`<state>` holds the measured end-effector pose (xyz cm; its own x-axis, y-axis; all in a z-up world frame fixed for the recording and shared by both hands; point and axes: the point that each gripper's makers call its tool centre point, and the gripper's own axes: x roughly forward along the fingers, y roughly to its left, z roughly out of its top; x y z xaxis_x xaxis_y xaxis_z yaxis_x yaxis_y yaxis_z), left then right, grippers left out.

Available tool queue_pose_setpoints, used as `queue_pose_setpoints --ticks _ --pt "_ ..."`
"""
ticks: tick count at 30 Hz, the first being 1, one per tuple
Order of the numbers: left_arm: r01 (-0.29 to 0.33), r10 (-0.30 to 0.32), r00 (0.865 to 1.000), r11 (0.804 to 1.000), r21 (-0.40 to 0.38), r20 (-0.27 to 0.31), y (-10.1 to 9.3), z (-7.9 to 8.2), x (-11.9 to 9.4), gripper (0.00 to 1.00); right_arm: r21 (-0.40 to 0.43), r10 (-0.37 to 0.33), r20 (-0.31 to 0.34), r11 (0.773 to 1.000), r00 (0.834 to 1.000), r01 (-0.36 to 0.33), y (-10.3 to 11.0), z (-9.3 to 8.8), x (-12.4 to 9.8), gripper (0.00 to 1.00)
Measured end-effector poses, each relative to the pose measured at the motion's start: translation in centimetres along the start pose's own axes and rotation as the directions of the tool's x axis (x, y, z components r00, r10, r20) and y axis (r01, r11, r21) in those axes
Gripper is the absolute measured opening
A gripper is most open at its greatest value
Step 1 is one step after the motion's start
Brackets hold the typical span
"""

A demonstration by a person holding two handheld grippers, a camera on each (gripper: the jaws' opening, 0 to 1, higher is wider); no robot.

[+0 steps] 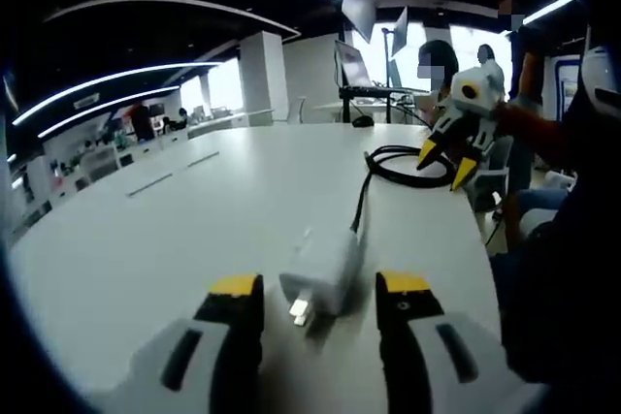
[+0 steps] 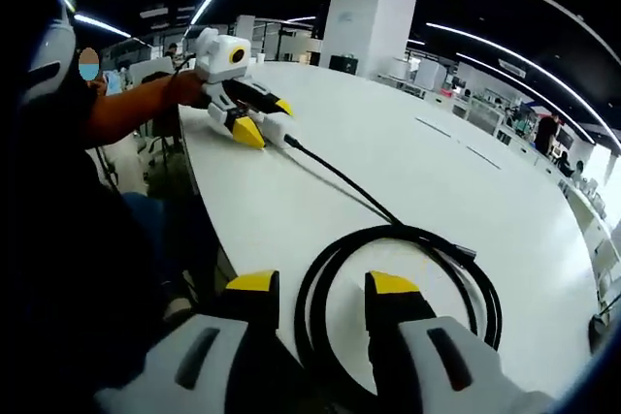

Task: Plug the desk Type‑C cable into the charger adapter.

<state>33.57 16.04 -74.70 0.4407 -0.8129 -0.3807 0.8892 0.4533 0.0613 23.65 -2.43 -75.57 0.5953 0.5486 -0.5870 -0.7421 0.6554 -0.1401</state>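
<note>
White charger adapter lies flat on the white desk, right in the gap of the left claw, jaws wide apart on either side, not touching it as far as I can tell. Adapter's long axis runs along the claw's line of sight; metal prongs point back toward the camera, the far end points away across the desk. Black cable runs from that far end away to a coil farther along the desk. In the right gripper view the coil lies flat just ahead of the right claw, jaws open, one coil strand passing between the tips, nothing gripped. From the coil the cable runs straight to the adapter by the left claw. The right claw also shows in the left gripper view, hovering over the coil with yellow tips apart. Office desks and ceiling lights behind.
</note>
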Motion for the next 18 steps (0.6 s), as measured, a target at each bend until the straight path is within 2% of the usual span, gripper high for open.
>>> queue_pose_setpoints --ticks 5,6,12,18 --pt "0.001 -0.001 1.0 1.0 0.005 -0.008 0.0 0.0 0.2 0.41 0.024 0.01 -0.002 1.0 1.0 -0.01 0.0 -0.2 -0.1 0.27" --pt "0.004 -0.004 1.0 1.0 0.005 -0.007 -0.6 0.2 0.4 0.4 0.037 0.016 -0.004 0.999 1.0 -0.016 0.0 -0.2 -0.2 0.26" --pt "0.013 -0.013 1.0 1.0 0.001 -0.012 -1.3 0.4 0.7 0.39 0.081 0.041 -0.003 0.996 0.999 -0.04 0.1 -0.4 -0.3 0.21" --pt "0.021 -0.021 1.0 1.0 -0.013 -0.02 -1.3 0.3 0.8 0.36 0.115 0.066 -0.006 0.991 0.998 -0.065 0.3 -0.4 -0.2 0.14"
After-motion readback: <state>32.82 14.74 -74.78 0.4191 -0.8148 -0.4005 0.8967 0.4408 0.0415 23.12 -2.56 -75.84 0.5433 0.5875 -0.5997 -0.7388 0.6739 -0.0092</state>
